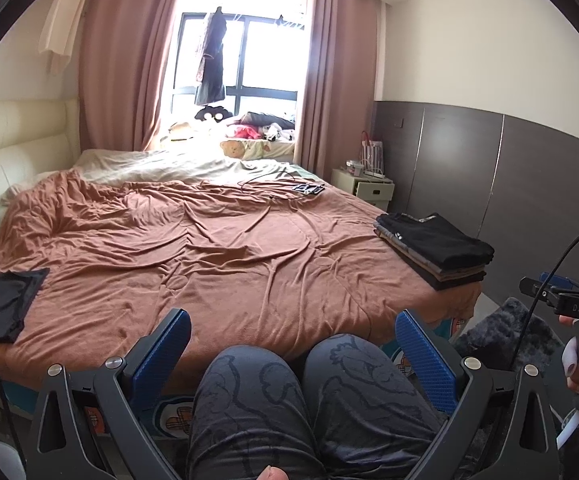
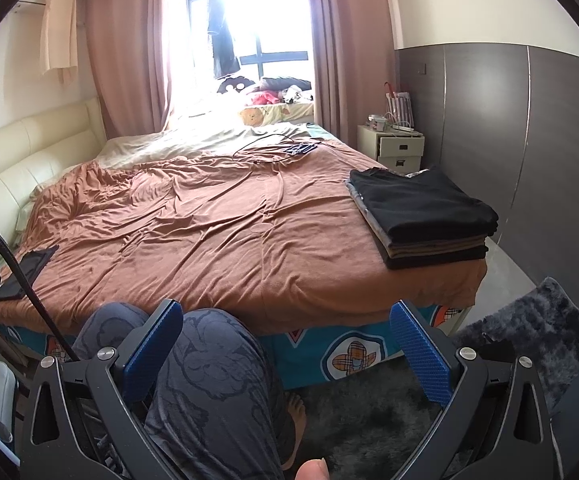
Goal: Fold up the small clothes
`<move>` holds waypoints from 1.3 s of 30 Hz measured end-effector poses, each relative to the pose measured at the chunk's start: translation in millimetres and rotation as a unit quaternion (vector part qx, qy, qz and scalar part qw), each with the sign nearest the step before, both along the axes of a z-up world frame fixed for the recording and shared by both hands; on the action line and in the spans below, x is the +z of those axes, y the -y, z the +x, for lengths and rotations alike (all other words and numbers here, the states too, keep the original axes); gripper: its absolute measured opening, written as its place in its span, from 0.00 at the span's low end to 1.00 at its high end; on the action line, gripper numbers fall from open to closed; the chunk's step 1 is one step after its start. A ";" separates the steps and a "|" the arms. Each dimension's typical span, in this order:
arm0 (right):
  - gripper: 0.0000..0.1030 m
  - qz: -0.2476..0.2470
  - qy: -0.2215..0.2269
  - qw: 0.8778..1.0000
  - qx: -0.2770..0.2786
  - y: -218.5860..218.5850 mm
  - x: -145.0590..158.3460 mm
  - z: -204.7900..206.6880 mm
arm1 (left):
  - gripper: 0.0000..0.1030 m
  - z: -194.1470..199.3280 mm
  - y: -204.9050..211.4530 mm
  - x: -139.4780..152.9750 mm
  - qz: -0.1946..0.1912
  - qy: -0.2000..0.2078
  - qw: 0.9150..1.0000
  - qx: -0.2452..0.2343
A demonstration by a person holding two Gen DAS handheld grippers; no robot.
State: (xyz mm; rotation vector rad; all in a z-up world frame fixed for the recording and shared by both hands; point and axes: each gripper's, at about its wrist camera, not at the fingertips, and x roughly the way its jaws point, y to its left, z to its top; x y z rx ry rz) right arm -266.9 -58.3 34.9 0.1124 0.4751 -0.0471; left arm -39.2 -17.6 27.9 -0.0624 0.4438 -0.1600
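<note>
Above the person's knees, left gripper (image 1: 293,354) fingers spread wide (empty), right gripper (image 2: 287,346) likewise, touching nothing.

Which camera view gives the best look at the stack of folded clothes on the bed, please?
The right wrist view: the stack of folded clothes sits closer and larger there, with its separate layers visible along the front edge. The left wrist view shows the same stack smaller, nearer the frame's right side.
</note>
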 end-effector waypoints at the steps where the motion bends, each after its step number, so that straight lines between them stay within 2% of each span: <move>1: 1.00 -0.001 -0.001 1.000 0.000 -0.2 -0.4 0.3 | 1.00 -0.1 -0.6 0.5 0.000 0.001 1.000 0.002; 39: 1.00 -0.001 -0.006 1.000 0.007 7.0 -0.2 -1.1 | 1.00 -2.4 -2.0 -1.7 0.012 0.003 1.000 0.013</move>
